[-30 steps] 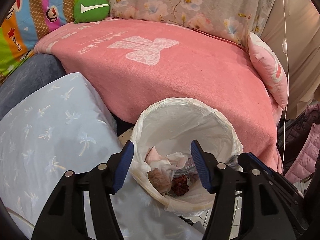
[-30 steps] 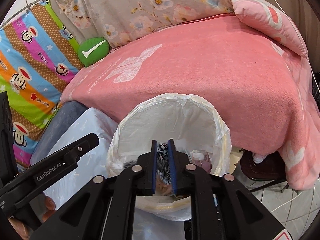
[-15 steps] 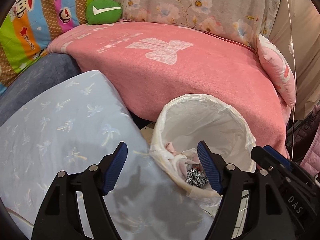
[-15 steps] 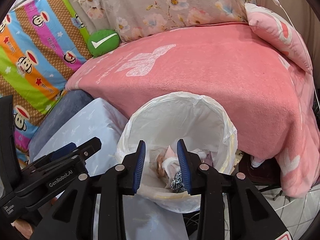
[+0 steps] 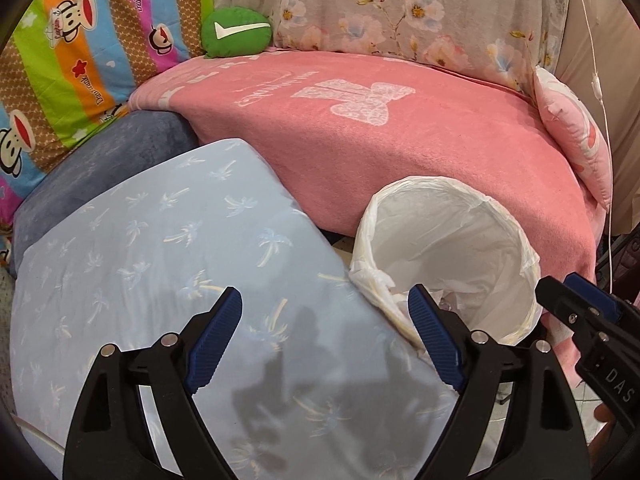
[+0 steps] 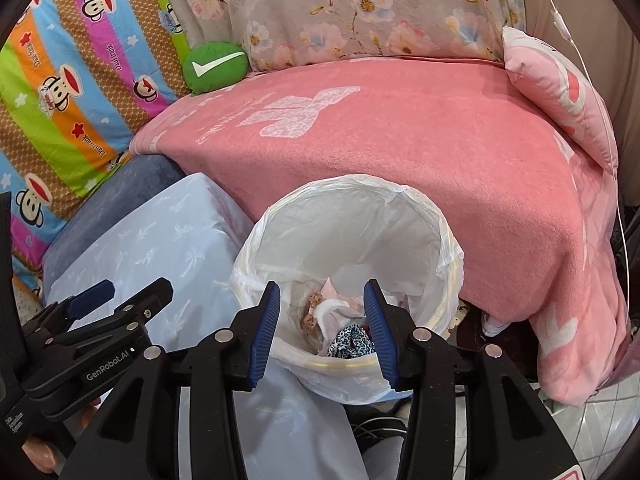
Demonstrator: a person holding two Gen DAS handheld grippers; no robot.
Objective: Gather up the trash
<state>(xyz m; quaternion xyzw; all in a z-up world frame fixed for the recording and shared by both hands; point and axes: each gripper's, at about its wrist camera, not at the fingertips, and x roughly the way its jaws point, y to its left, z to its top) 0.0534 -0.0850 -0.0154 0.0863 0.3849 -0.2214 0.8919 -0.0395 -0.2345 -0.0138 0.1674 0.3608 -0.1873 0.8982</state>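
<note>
Trash: crumpled white paper (image 6: 334,312), a tan patterned scrap (image 6: 311,311) and a black-and-white patterned wad (image 6: 352,342) lie at the bottom of the bin; none visible outside it in either view.
Bin: white-lined trash bin (image 6: 450,248), upright, wedged between the pale blue palm-print cushion (image 5: 160,248) and the pink blanket (image 5: 400,160).
Right gripper (image 6: 326,326): jaws spread, nothing between them, hovering over the bin mouth.
Left gripper (image 5: 326,338): jaws wide apart, empty, over the blue cushion just beside the bin rim.
Step (my read): drop looks done; next is finding another piece.
How to do it well: lift the right gripper straight up before swinging away, so the fingers don't snag the loose liner edge (image 5: 372,280).
Risk: bin sits tight against soft bedding, so a sideways bump could tip it.
Unknown: remaining trash elsewhere, not in frame.
</note>
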